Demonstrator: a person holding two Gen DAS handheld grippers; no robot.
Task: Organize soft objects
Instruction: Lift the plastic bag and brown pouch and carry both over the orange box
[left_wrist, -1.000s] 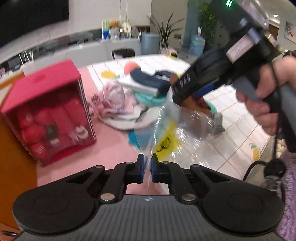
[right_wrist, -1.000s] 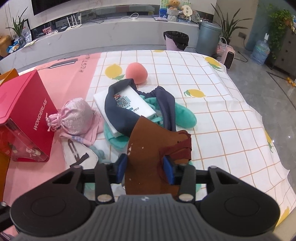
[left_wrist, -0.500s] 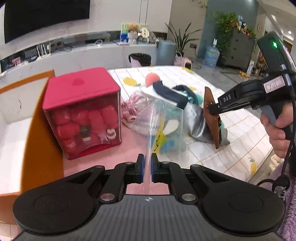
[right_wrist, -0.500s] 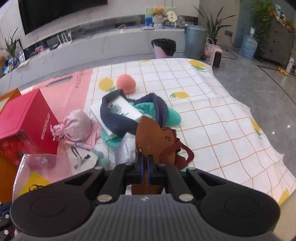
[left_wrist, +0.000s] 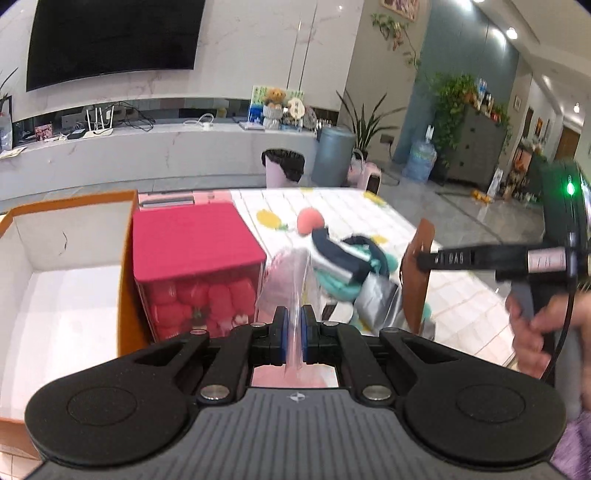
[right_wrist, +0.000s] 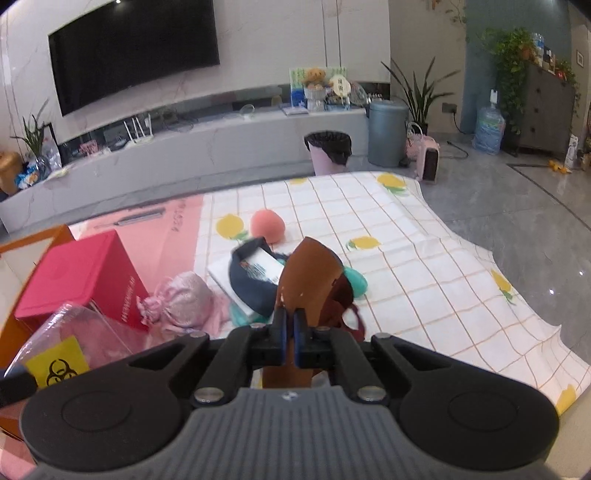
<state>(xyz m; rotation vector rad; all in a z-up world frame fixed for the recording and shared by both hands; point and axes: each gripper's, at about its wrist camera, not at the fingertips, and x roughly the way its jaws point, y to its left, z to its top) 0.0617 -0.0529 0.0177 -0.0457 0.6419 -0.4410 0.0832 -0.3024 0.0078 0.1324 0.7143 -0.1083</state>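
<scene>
Left hand-held gripper (left_wrist: 291, 332): closed on the edge of a clear plastic bag (left_wrist: 286, 280), lower centre of the left wrist view.
Right hand-held gripper (right_wrist: 289, 334): clamped on a brown leather piece (right_wrist: 308, 273), lower centre of the right wrist view; seen also at right in the left wrist view, carried by a hand (left_wrist: 532, 332).
Clear plastic bag: thin, limp, transparent; a yellow hazard label (right_wrist: 57, 363) is seen at lower left of the right wrist view.
Brown leather piece: flat, stiffish, tan, with a darker red-brown strap hanging behind.
Step in hand (judged): the leather piece is to be put into the bag.
Method advised: the bag mouth should be held open and steady; the leather should be entered edge-first, then released only once inside.
Bench (right_wrist: 406, 251): covered by a lemon-print cloth.
Mid-bench pile: pink pouch (right_wrist: 183, 304), navy cloth (right_wrist: 251, 286), teal items.
Red box (left_wrist: 192, 251): left of centre.
Orange-walled box (left_wrist: 66, 236): far left, open.
Peach ball (right_wrist: 267, 227): beyond the pile.
</scene>
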